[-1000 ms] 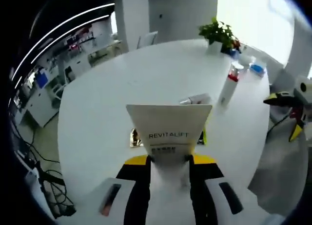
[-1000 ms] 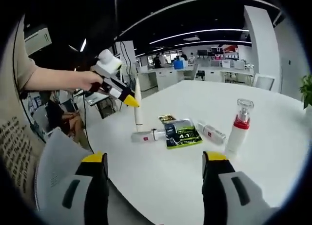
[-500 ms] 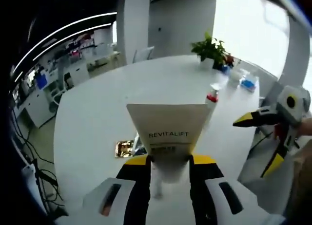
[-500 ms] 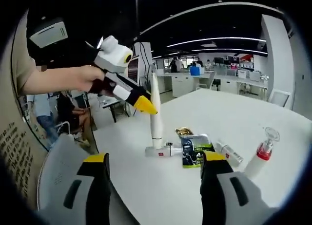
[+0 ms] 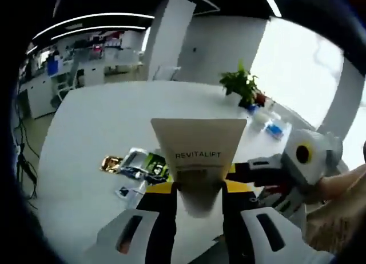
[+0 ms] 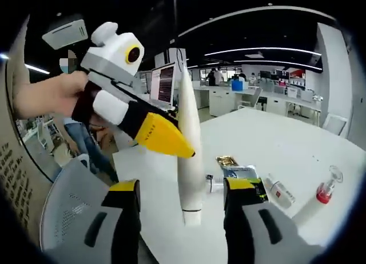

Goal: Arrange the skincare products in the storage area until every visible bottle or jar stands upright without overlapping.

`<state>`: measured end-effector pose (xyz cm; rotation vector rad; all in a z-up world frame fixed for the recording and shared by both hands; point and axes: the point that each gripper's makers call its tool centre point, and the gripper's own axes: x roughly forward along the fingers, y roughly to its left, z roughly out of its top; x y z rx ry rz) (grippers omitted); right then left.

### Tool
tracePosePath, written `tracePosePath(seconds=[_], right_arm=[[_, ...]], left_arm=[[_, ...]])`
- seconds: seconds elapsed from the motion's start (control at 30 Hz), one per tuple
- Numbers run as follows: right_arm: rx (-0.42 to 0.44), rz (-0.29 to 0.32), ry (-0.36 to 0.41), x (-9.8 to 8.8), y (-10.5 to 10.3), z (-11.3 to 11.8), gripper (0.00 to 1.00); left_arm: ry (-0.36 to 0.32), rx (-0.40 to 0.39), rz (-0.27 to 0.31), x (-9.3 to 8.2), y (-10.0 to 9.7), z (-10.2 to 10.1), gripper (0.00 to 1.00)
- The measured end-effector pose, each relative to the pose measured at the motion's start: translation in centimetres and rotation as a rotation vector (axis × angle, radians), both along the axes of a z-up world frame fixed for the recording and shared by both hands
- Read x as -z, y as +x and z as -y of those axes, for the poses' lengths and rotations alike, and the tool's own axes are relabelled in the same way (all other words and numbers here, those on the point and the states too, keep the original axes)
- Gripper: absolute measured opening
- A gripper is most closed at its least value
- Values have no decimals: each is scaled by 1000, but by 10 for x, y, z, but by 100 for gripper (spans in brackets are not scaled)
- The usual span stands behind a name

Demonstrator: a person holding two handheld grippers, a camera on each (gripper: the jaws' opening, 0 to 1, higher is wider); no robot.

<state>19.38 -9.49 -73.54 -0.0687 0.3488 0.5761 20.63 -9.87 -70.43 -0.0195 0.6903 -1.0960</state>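
My left gripper [image 5: 197,187] is shut on the flat crimped end of a white tube [image 5: 197,152] printed REVITALIFT. In the right gripper view that left gripper [image 6: 182,148] comes in from the left and holds the white tube [image 6: 189,155] upright in the air, cap down. The tube hangs in front of my right gripper [image 6: 183,202], whose jaws stand open on either side of it without touching. On the white table [image 6: 274,144] a pump bottle with a red collar [image 6: 326,190] stands, while a small white tube [image 6: 280,192] and green sachets [image 6: 240,172] lie flat.
A gold sachet [image 6: 227,160] lies by the green ones; the same sachets [image 5: 143,164] lie left of the tube. A potted plant [image 5: 243,84] and a blue item [image 5: 274,128] sit at the far table edge. A grey chair [image 6: 71,210] stands at the near edge.
The left gripper has carried the tube up and close to the right gripper; it now hangs between the right jaws' line of sight. The right gripper looms much nearer in the left gripper view.
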Motion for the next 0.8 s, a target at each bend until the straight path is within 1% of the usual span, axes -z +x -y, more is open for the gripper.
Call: tracePosePath(seconds=[0.1, 0.17, 0.27, 0.37, 0.4, 0.5, 0.63, 0.67, 0.7, 0.8], right_arm=[[-8, 4, -16, 0, 0, 0, 46], [-2, 9, -24, -1, 0, 1, 43], [4, 16, -32, -2, -1, 3, 38], [12, 24, -41, -5, -2, 4, 28], [13, 30, -44, -7, -2, 4, 26], [19, 45, -60, -12, -2, 4, 23], [31, 53, -114, -11, -2, 8, 22], [29, 49, -112, -10, -3, 8, 21], [35, 35, -86, -10, -4, 9, 21], [37, 23, -30, -10, -7, 11, 19]], left_arm=[[-5, -2, -10, 0, -8, 0, 26], [-6, -1, -13, -1, -11, 0, 26], [-18, -12, -22, -4, -12, -1, 26], [-39, -28, -40, -7, -13, 1, 26], [-42, -28, -41, -8, -13, 1, 26], [-46, -31, -44, -10, -16, 4, 26], [-34, -22, -37, -11, -18, 7, 27], [-29, -17, -35, -11, -20, 8, 27], [-26, -14, -32, -11, -21, 9, 27], [-35, -7, -39, -11, -23, 9, 27]])
